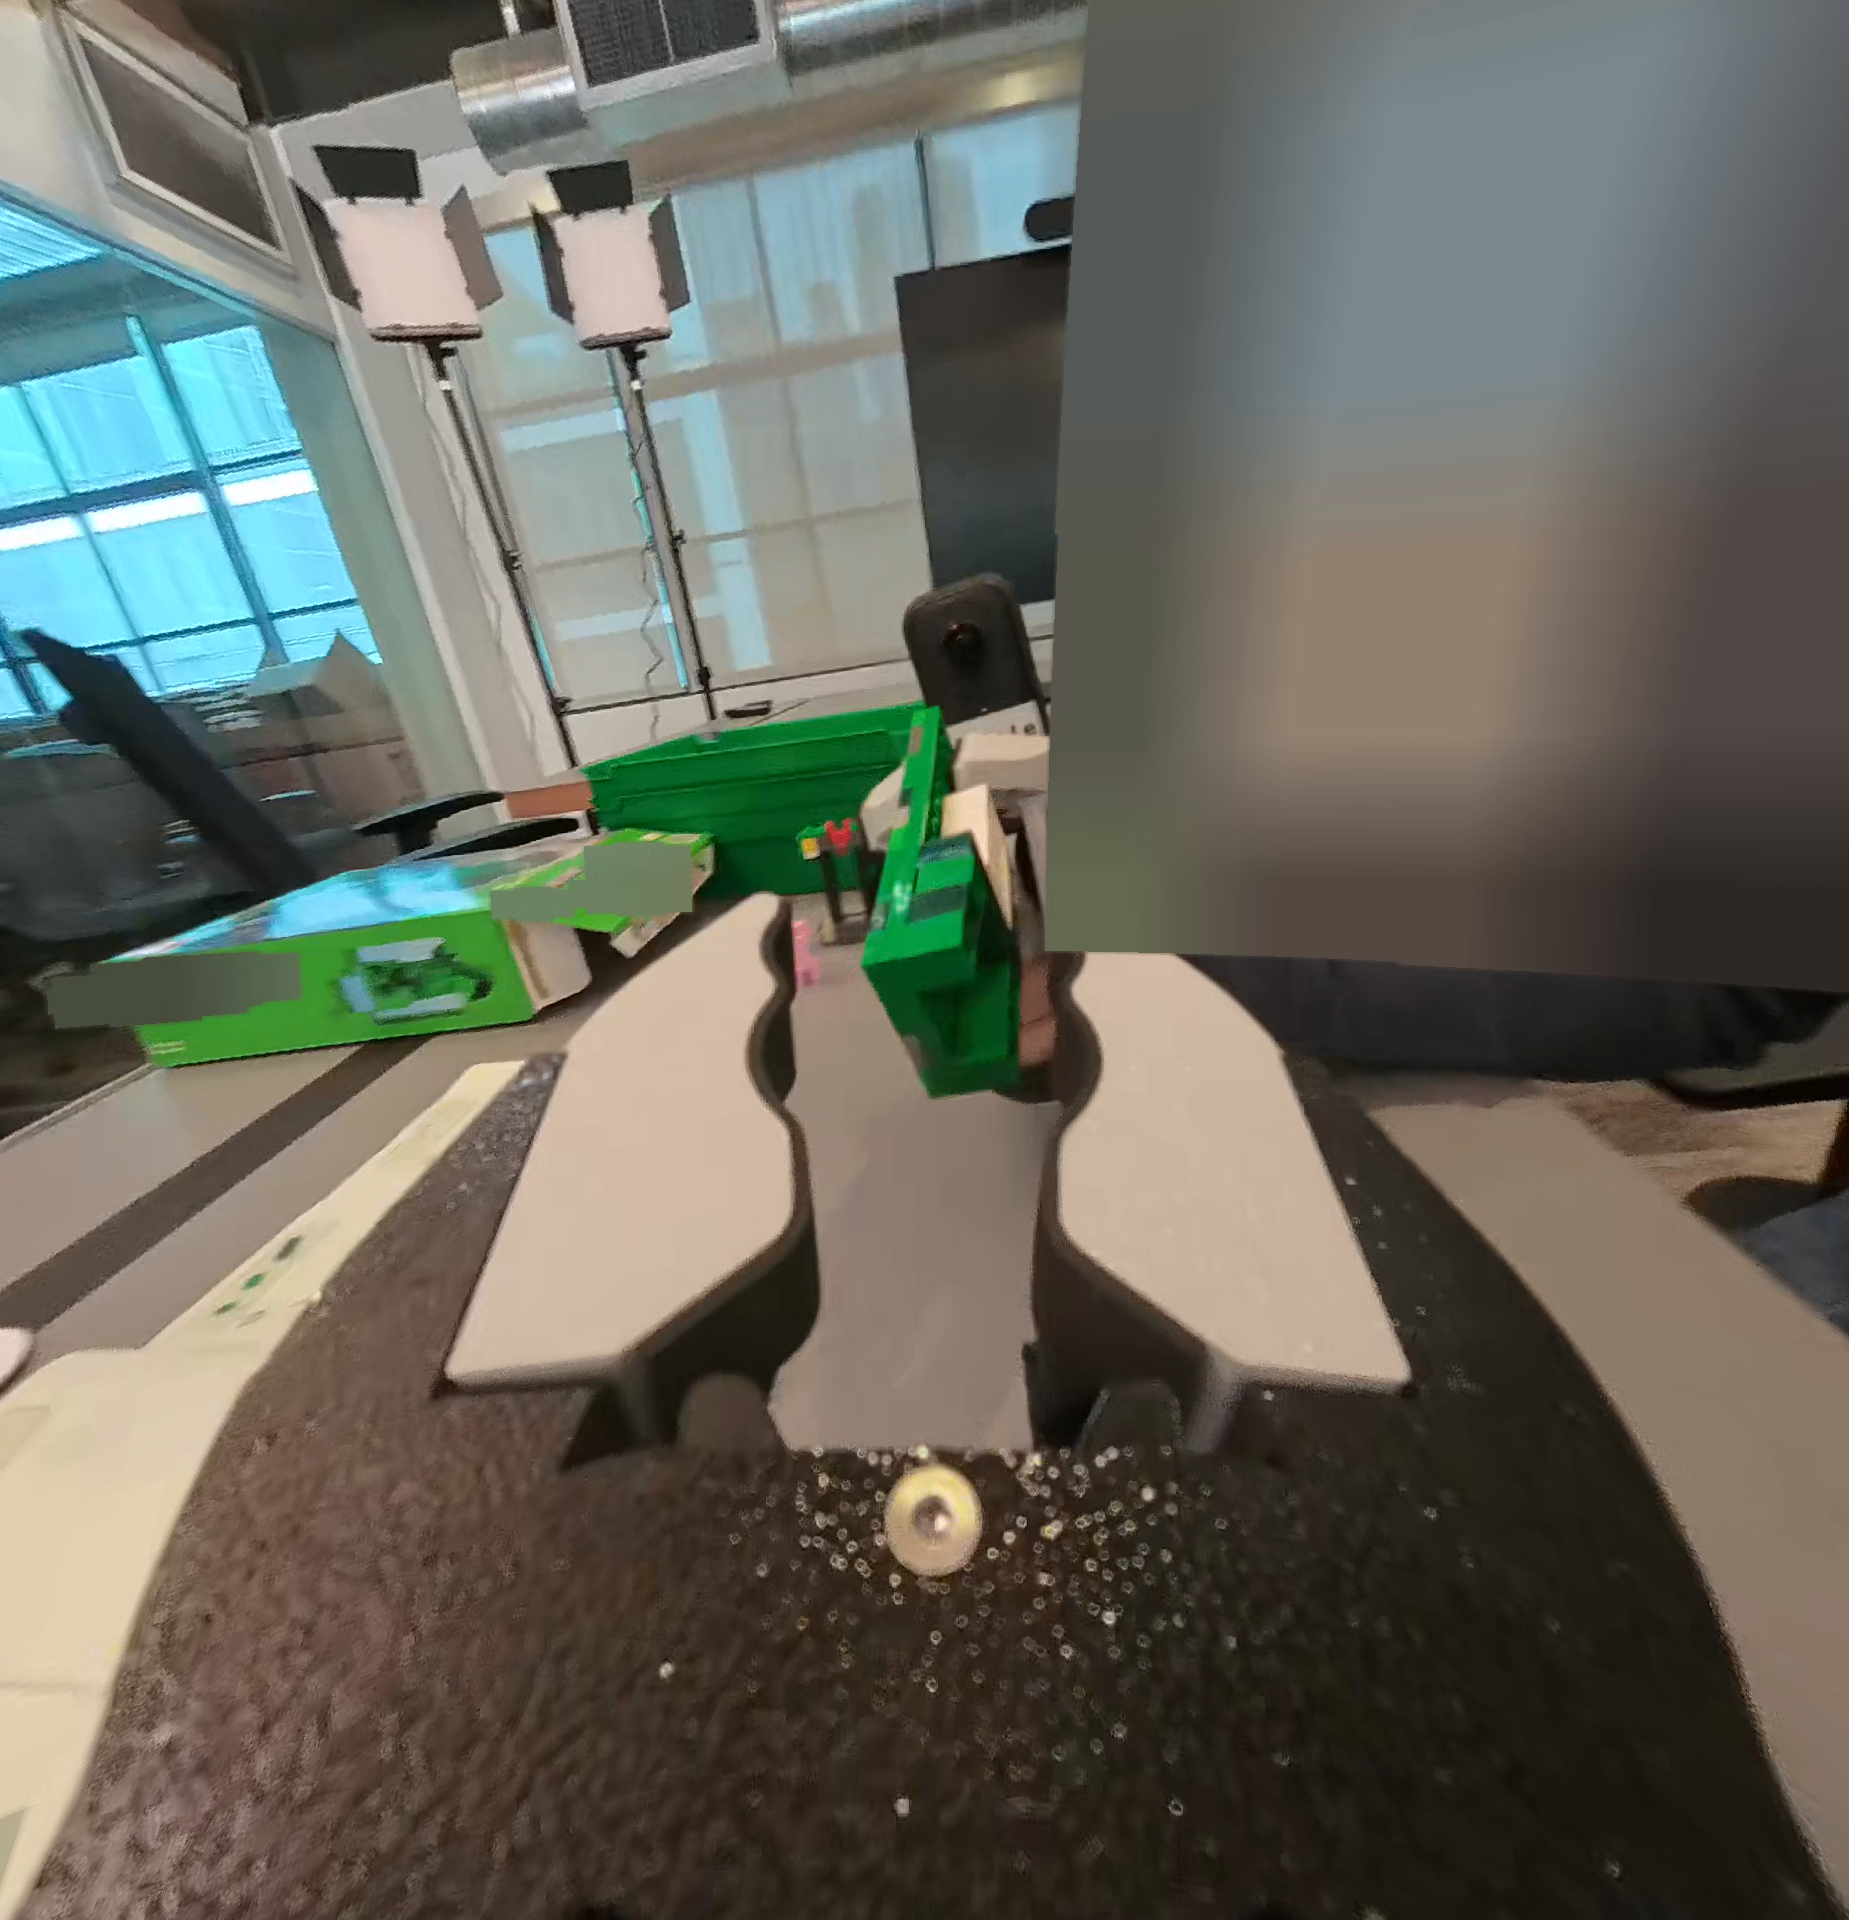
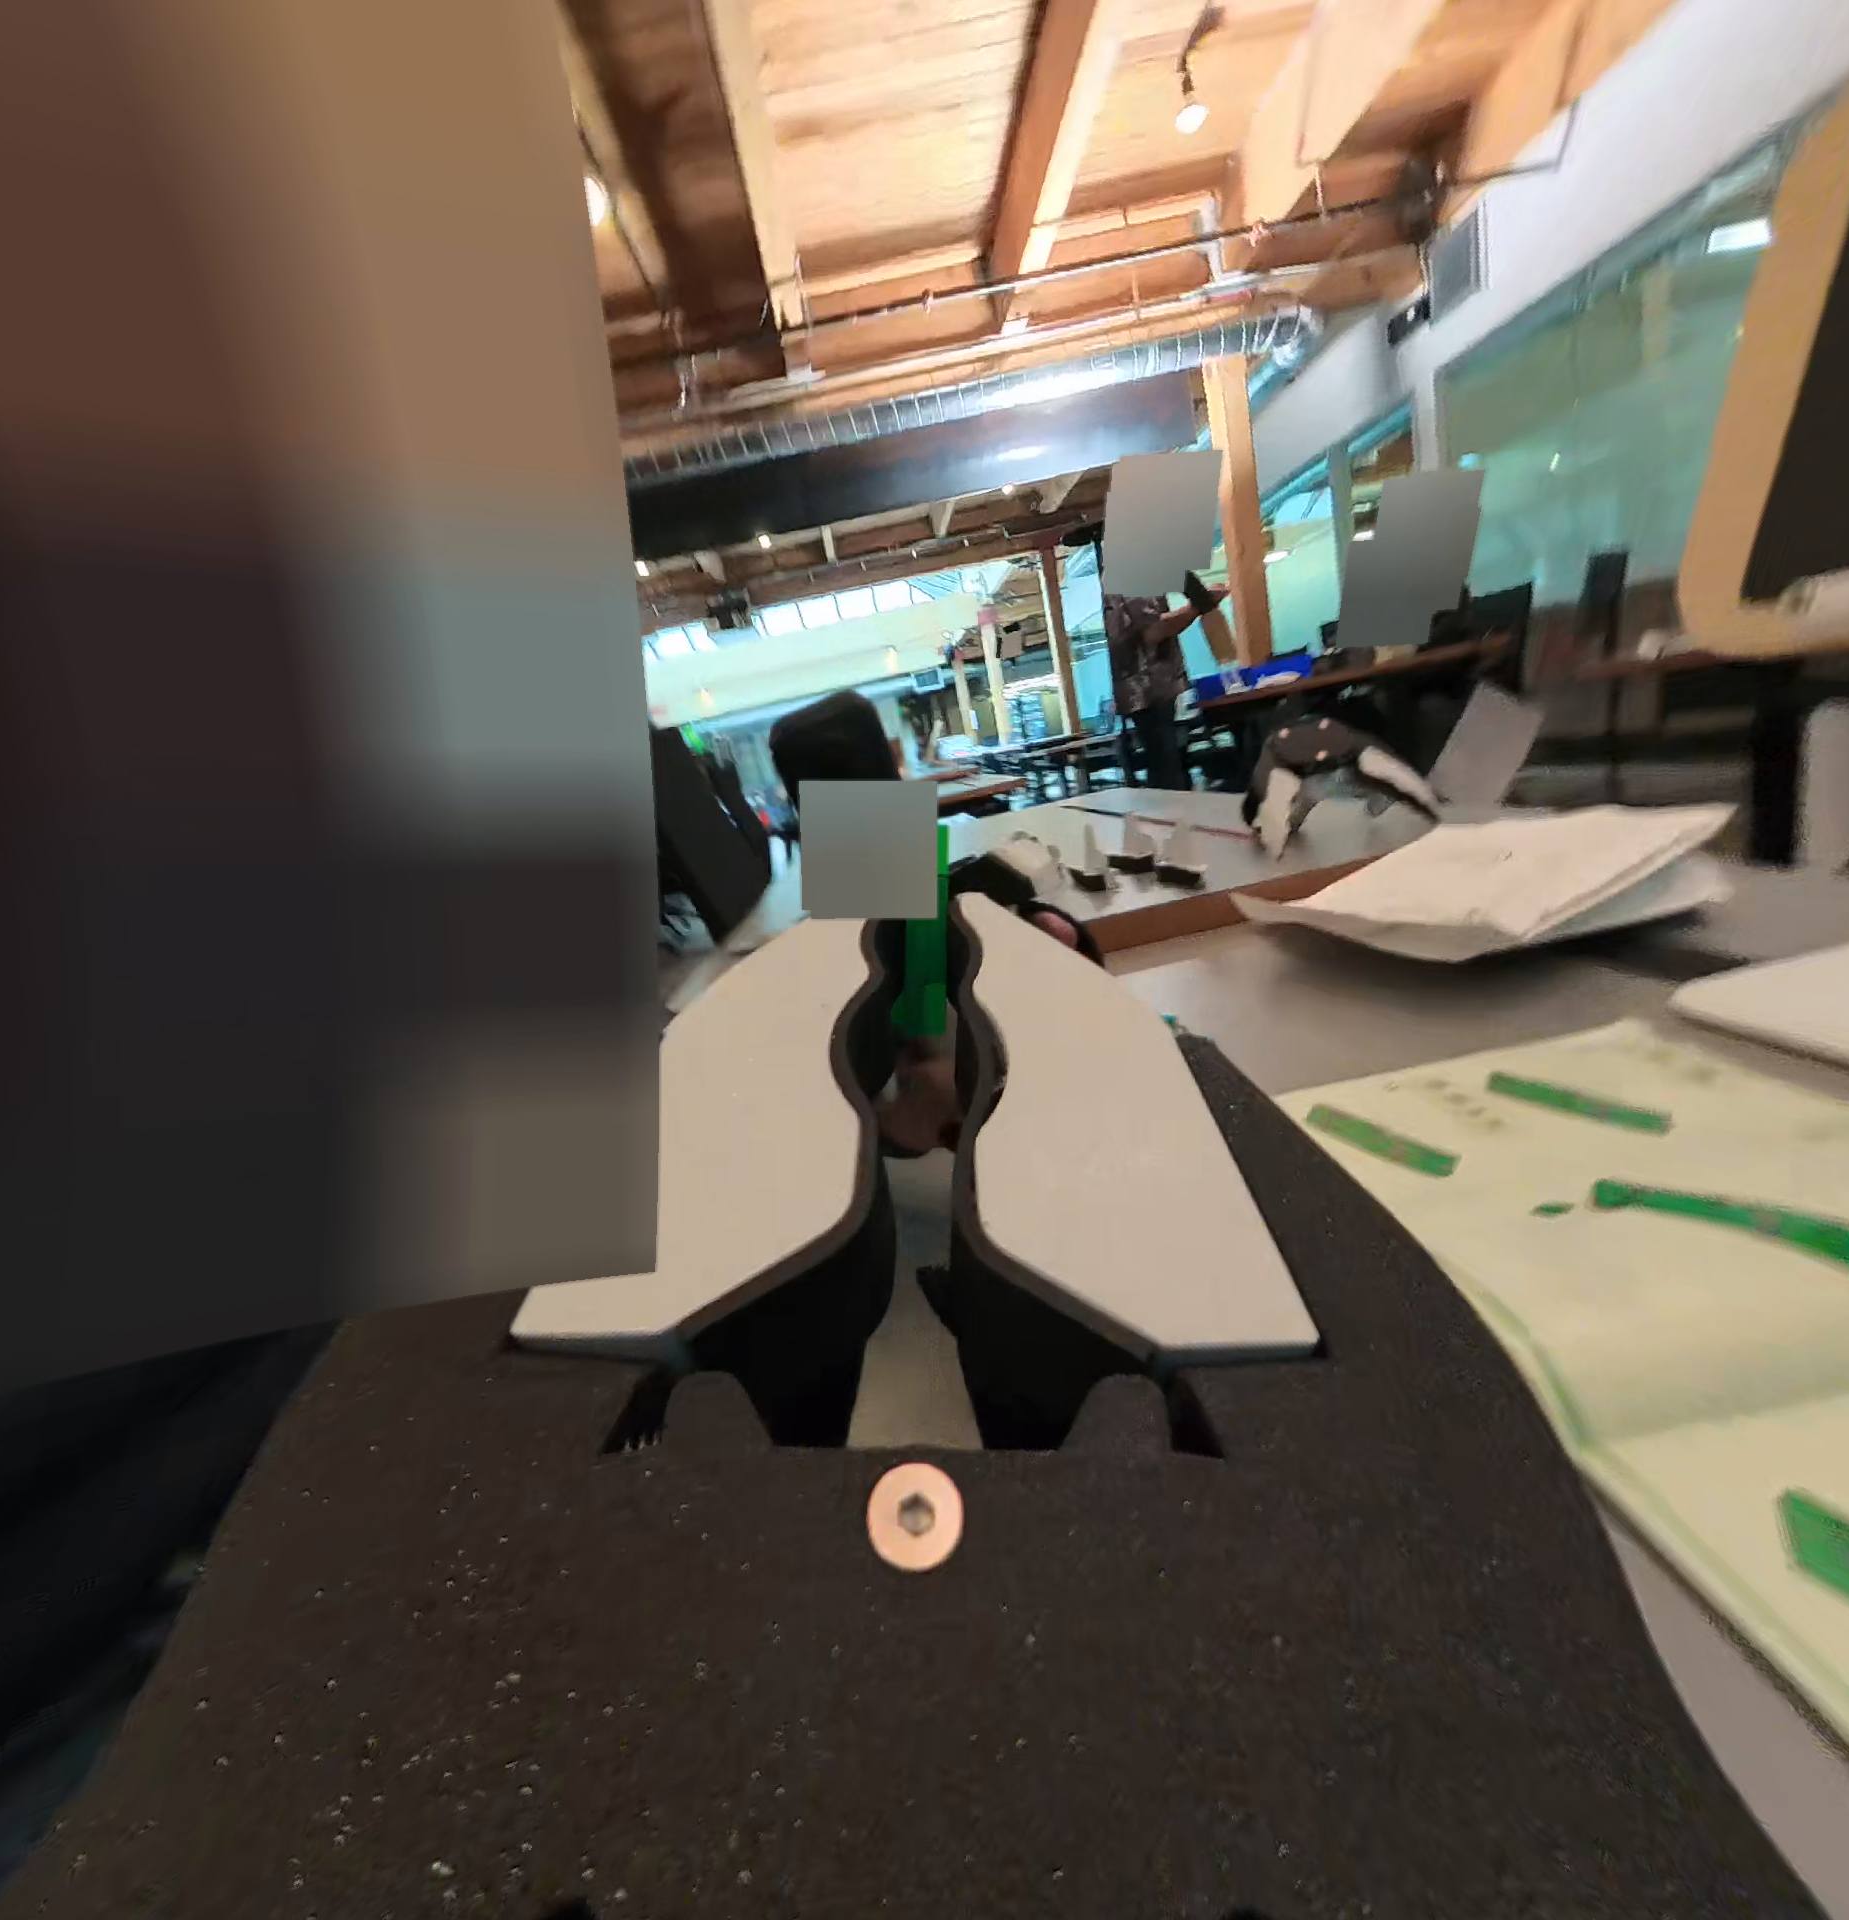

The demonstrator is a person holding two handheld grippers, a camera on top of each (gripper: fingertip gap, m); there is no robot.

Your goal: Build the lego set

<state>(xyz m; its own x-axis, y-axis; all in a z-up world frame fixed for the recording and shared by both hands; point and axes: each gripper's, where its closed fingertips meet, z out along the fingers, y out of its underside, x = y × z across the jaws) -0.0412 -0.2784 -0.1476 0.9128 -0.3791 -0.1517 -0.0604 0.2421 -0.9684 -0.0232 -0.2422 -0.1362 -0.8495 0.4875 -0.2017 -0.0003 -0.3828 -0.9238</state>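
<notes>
Green bricks make up the lego build you hold up off the bench, tilted, with a long flat green piece standing up along its left side. Your right gripper grips it: its 2 grey fingers are pressed in close on a thin green part, and only a slim gap shows lower down. Something dark and brownish sits in that gap under the green part; it is too blurry to tell what it is.

Your left gripper is spread wide. Its fingers hold nothing, and the build sits just past the right fingertip, maybe touching it.

Behind the build you can see a green box lying on the bench, a green bin farther back, and a small dark stand with red and green bits between them. A small pink piece sits near the left fingertip. An open booklet with green pictures lies on the bench beside your right gripper.
</notes>
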